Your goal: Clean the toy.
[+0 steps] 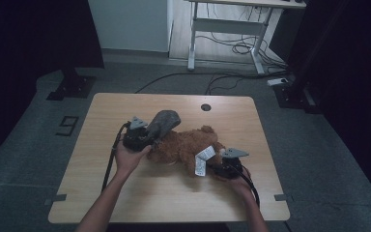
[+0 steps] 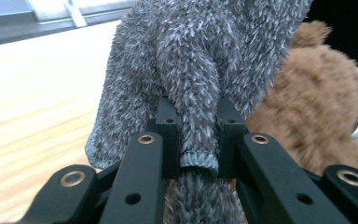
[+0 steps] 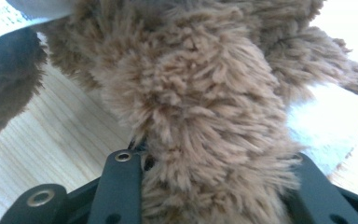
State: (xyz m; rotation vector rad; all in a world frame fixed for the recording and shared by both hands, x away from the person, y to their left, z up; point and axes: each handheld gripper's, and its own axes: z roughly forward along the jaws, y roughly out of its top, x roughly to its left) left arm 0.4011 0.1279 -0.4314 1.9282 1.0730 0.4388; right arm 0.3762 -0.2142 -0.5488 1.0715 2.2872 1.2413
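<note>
On the table (image 1: 125, 193): a brown plush toy (image 1: 186, 147) lay on its side near the middle of the light wooden top, with a grey fuzzy sock (image 1: 162, 123) at its left end.
Plush toy: brown and shaggy, stretched roughly left to right in the high view; a white label (image 1: 202, 160) hung from its lower right part.
Sock: grey, fluffy knit, rising tilted from the left gripper up and to the right, over the toy's left end; whether that end was inside it could not be told.
Left gripper (image 1: 137, 137): held in the person's left hand (image 1: 128, 157) at the toy's left end; in the left gripper view its jaws were pressed together on a fold of the sock (image 2: 191, 93), the ribbed cuff edge caught between the pads, the plush toy (image 2: 317, 112) just beside it to the right.
Right gripper (image 1: 227, 166): held at the toy's right end, near the white label; in the right gripper view its jaws were clamped on a thick brown limb of the plush toy (image 3: 200, 116), fur bulging out over both jaws.
Table surface: pale wood grain (image 3: 65, 140) showed beneath the toy.
</note>
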